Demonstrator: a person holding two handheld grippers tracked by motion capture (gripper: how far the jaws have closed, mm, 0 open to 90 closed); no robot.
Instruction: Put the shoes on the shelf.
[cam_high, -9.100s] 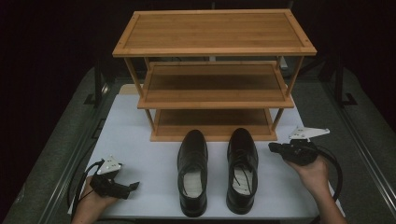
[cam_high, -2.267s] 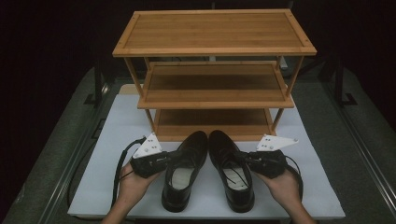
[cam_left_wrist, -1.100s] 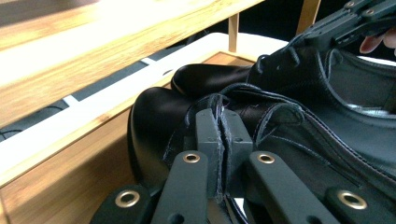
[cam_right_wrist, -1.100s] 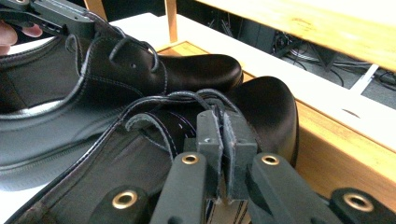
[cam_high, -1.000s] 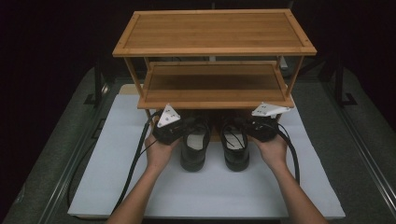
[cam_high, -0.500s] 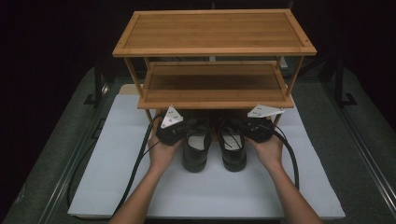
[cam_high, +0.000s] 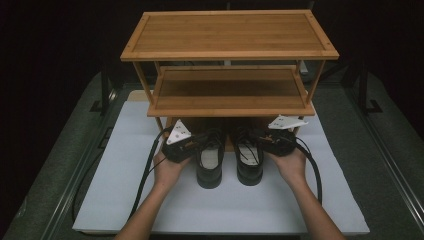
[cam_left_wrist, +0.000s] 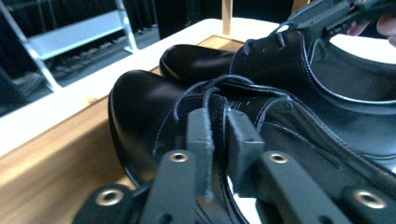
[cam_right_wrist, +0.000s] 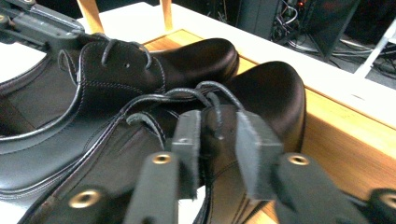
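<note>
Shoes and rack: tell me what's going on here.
A person holds a gripper in each hand, and each gripper is clamped on one black shoe. The left gripper grips the left shoe at its laces, and the right gripper grips the right shoe the same way. The toes are already on the bottom shelf of the wooden rack, while the heels stick out over the white mat.

Two shoes (cam_high: 230, 155) side by side, toes under the rack (cam_high: 230, 100).
</note>
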